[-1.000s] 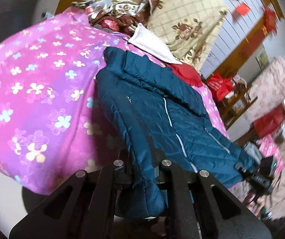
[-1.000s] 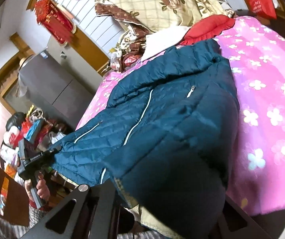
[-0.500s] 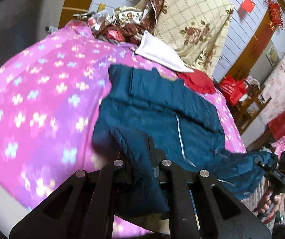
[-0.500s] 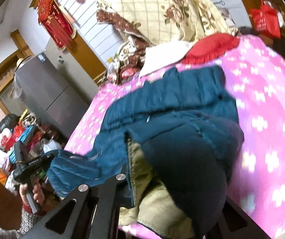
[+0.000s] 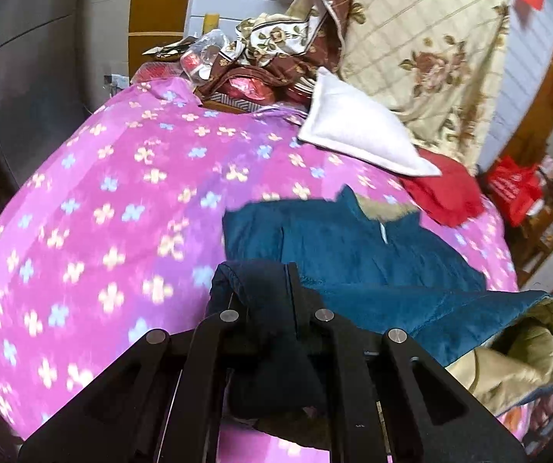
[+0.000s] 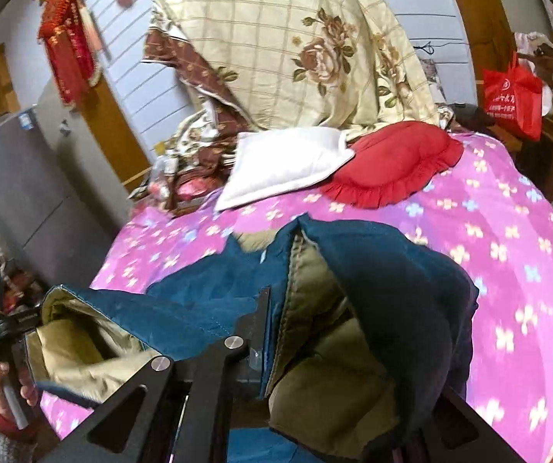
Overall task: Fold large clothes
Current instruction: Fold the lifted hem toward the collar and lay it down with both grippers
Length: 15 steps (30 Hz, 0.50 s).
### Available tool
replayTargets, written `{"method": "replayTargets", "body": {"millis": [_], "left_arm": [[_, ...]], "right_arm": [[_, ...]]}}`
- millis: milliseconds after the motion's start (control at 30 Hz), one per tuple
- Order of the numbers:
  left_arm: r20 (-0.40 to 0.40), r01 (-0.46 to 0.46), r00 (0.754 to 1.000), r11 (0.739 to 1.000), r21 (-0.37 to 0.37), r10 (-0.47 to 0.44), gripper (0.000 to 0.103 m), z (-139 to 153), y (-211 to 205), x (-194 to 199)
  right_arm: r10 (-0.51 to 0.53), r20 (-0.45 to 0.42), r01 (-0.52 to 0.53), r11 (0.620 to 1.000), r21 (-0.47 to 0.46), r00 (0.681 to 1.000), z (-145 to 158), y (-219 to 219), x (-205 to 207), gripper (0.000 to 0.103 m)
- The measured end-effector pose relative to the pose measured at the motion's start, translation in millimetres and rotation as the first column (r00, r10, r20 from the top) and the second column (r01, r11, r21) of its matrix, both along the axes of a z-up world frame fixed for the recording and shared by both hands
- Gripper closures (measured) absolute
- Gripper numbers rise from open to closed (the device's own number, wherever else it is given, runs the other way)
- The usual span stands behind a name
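The fold is under way: the teal padded jacket (image 5: pixel 353 247) lies on the pink flowered bed cover (image 5: pixel 102 212), its near hem lifted so the olive lining shows. The left hand-held gripper (image 5: pixel 276 308) is clamped on one hem corner, and the right hand-held gripper (image 6: pixel 272 332) pinches the other. By my reading, the next move is to carry both corners evenly toward the collar, near the white pillow (image 6: pixel 284 162), and lay them flat before letting go.

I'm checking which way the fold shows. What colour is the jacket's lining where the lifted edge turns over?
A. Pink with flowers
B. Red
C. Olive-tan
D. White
C: the turned-over edge of the blue jacket bares an olive-tan lining beside the right hand-held gripper.
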<state>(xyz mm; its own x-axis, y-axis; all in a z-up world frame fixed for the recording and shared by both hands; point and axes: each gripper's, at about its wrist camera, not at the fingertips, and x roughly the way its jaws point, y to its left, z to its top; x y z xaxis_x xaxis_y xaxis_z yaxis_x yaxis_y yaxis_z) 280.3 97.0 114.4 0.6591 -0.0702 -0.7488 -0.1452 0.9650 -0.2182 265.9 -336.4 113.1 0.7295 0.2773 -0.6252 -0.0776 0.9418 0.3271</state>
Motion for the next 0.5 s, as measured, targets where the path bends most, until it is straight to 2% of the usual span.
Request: {"method": "replayTargets", "body": {"millis": [100, 200, 300, 400, 500], "left_arm": [[-0.01, -0.013, 1.0, 0.999, 0.038, 0.013, 0.095, -7, -8, 39], [-0.031, -0.041, 0.999, 0.996, 0.081, 0.044, 0.093, -28, -16, 83], [-0.067, -0.07, 0.995, 0.991, 0.11, 0.077, 0.092, -56, -20, 114], [-0.124, -0.073, 0.988, 0.985, 0.159, 0.093, 0.091, -95, -27, 140], [-0.142, -0.067, 0.986, 0.986, 0.156, 0.09, 0.09, -117, -26, 148]], "right_arm": [[-0.028, -0.049, 0.028, 1.0, 0.005, 0.998, -14, -7, 50, 0.093], [-0.062, -0.095, 0.063, 0.998, 0.003, 0.994, -34, -12, 89, 0.093], [-0.092, -0.139, 0.084, 0.995, -0.058, 0.986, -68, -9, 121, 0.093], [-0.115, -0.185, 0.099, 0.991, -0.093, 0.976, -102, -7, 140, 0.091], [-0.131, -0.212, 0.116, 0.99, -0.083, 0.969, -120, -10, 150, 0.084]]}}
